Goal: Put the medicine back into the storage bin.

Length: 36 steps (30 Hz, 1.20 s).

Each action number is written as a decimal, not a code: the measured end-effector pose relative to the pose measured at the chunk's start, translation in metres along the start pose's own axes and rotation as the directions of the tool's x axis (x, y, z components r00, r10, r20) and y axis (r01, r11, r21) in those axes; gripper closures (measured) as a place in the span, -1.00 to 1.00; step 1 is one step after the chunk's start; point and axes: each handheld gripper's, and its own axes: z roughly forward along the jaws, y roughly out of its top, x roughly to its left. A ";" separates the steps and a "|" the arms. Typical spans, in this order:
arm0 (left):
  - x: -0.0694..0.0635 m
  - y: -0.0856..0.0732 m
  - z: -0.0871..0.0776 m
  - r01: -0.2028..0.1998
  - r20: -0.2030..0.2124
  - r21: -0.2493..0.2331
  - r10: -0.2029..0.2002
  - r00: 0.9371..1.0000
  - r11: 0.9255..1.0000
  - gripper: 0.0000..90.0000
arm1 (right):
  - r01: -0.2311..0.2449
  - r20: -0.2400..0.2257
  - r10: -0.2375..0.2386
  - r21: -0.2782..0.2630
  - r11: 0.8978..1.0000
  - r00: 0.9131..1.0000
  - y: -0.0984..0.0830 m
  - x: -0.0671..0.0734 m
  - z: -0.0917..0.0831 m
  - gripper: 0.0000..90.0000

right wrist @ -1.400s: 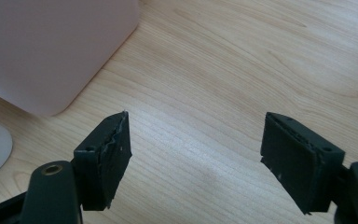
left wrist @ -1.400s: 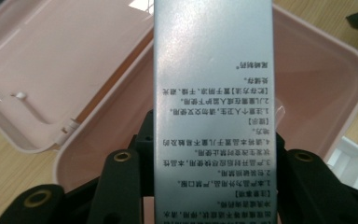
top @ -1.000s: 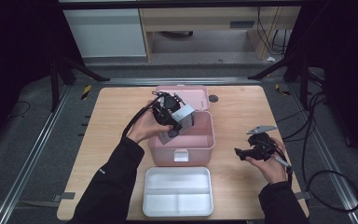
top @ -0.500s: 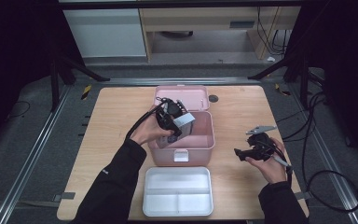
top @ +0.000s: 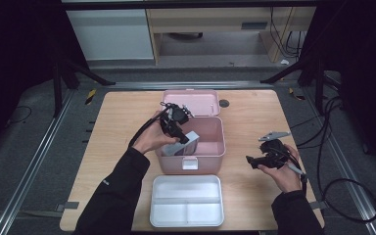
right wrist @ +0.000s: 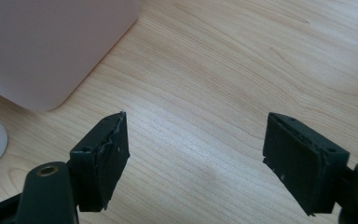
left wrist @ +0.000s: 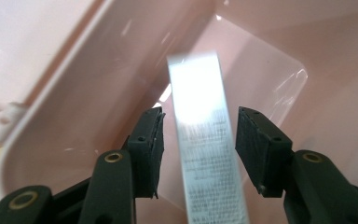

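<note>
Storage box point(top: 210, 149): pale pink, glossy, with a matching pink lid point(top: 191, 102) and a white latch point(top: 189, 162). Carton point(left wrist: 205, 140) between the left fingers point(left wrist: 151, 144): silvery grey with fine dark print. Fingers: black. Divided tray point(top: 186, 200): white. Surface point(right wrist: 223, 70): light wood grain. Sleeves point(top: 112, 196): black.

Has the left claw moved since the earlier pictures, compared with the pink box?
Yes. The left claw has gone down and nearer, from the back rim of the pink box into it. Its jaws have just been opening around the small white carton.
</note>
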 end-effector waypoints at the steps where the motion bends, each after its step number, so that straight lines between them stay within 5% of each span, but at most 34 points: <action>1: 0.000 0.000 0.000 0.000 0.000 0.000 0.000 1.000 1.000 0.15 | 0.000 0.000 0.000 0.000 1.000 1.000 0.000 0.000 0.000 -0.49; 6: -0.003 -0.006 -0.023 0.002 -0.016 -0.067 -0.003 1.000 0.998 0.13 | -0.002 0.002 0.002 -0.007 1.000 1.000 0.000 0.000 -0.001 -0.49; 11: -0.010 -0.022 -0.050 -0.001 -0.051 -0.157 -0.007 0.999 0.988 0.10 | 0.005 0.002 -0.004 -0.029 1.000 1.000 0.002 0.002 -0.006 -0.46; 18: -0.021 -0.063 -0.079 -0.010 -0.091 -0.214 -0.010 0.996 0.977 0.05 | 0.050 -0.033 -0.052 -0.056 0.997 0.998 0.007 0.011 -0.013 -0.36; 22: -0.023 -0.103 -0.088 0.019 -0.094 -0.242 -0.043 0.995 0.970 0.04 | 0.086 -0.060 -0.090 -0.056 0.995 0.994 0.010 0.017 -0.016 -0.26; 31: -0.031 -0.155 -0.068 0.069 -0.067 -0.236 -0.087 0.994 0.969 0.02 | 0.156 -0.115 -0.162 -0.060 0.986 0.980 0.011 0.026 -0.017 -0.09; 36: -0.038 -0.171 -0.042 0.071 -0.022 -0.197 -0.077 0.997 0.978 0.05 | 0.227 -0.157 -0.232 -0.048 0.973 0.960 0.003 0.035 -0.018 0.04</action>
